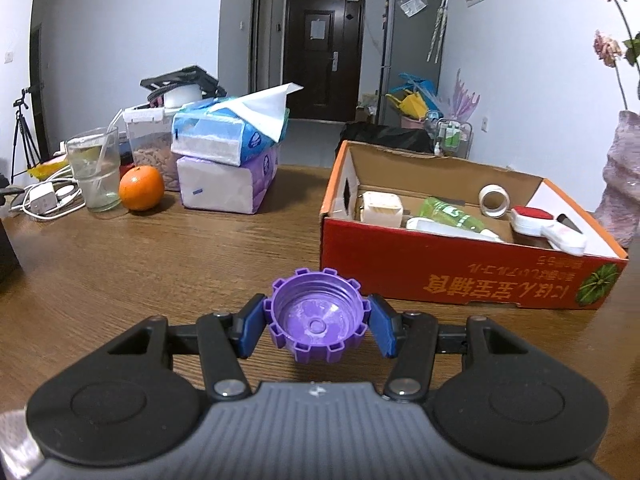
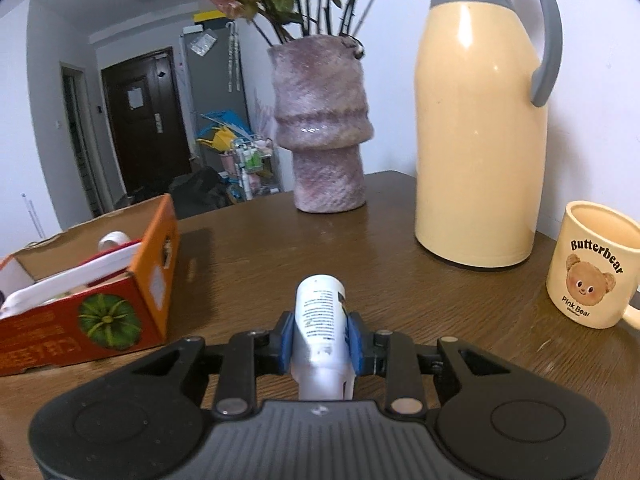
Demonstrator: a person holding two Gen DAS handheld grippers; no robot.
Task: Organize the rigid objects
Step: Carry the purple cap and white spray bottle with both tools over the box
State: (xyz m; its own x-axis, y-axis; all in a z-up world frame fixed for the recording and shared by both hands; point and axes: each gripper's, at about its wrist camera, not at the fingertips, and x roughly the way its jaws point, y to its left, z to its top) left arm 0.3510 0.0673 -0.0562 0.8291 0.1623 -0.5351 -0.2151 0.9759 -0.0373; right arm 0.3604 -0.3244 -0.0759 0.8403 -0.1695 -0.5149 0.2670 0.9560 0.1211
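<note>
My left gripper [image 1: 317, 325] is shut on a purple notched bottle cap [image 1: 316, 314], its hollow side facing up, held above the wooden table. The red and orange cardboard box [image 1: 440, 276] stands ahead to the right with a white block, a green bottle, a tape roll and a red and white item inside. In the right wrist view, my right gripper [image 2: 320, 340] is shut on a small white tube [image 2: 322, 316] with printed text, its end pointing forward. The same cardboard box [image 2: 156, 264] sits to the left of that gripper.
Far left on the table: a glass with a straw [image 1: 94, 170], an orange [image 1: 141, 188], stacked tissue packs [image 1: 228, 160] and a charger with cable [image 1: 44, 200]. A purple vase [image 2: 324, 128] with flowers, a cream thermos jug [image 2: 480, 120] and a bear mug [image 2: 592, 272] stand at the right.
</note>
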